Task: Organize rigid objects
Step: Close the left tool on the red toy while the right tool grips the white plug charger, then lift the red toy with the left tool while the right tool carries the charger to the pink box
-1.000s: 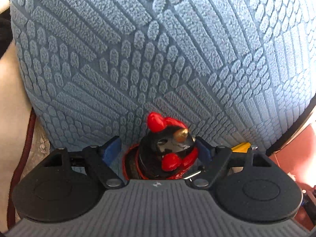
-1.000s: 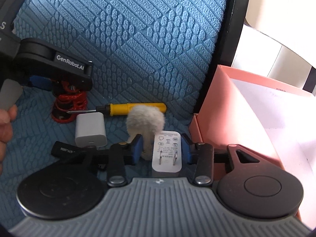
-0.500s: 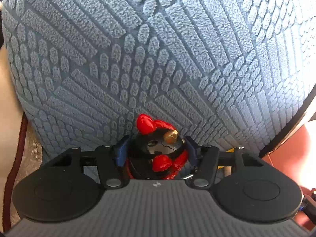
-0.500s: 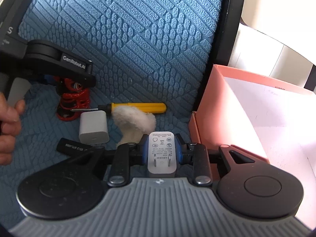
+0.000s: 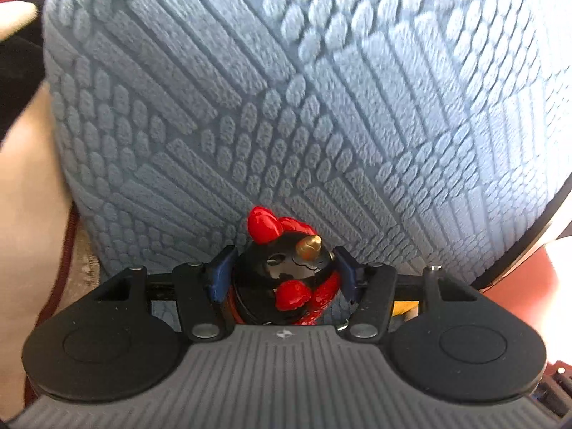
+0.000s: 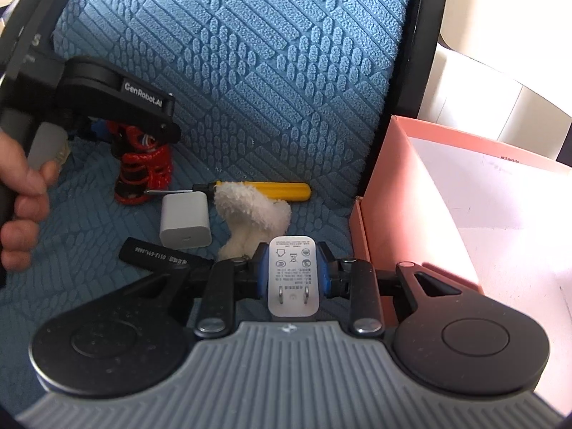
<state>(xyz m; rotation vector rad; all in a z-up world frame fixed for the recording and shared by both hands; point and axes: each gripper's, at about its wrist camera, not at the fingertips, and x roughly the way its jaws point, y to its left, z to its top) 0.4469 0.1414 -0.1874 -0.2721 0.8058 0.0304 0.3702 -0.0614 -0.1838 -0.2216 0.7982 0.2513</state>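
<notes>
Blue quilted chair seat (image 6: 271, 53) carried clutter; pink box (image 6: 379, 193) at right edge. Right tongs (image 6: 293, 271) clamped white charger (image 6: 293, 279). Left tongs (image 5: 282, 279) clamped red-black figurine (image 5: 286, 279) near seat's left edge. Advice: lift straight, clear box wall before release.

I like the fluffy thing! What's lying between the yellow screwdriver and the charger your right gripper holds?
The fluffy white toy, in the right wrist view. It lies over the yellow screwdriver and reaches toward the held charger.
</notes>
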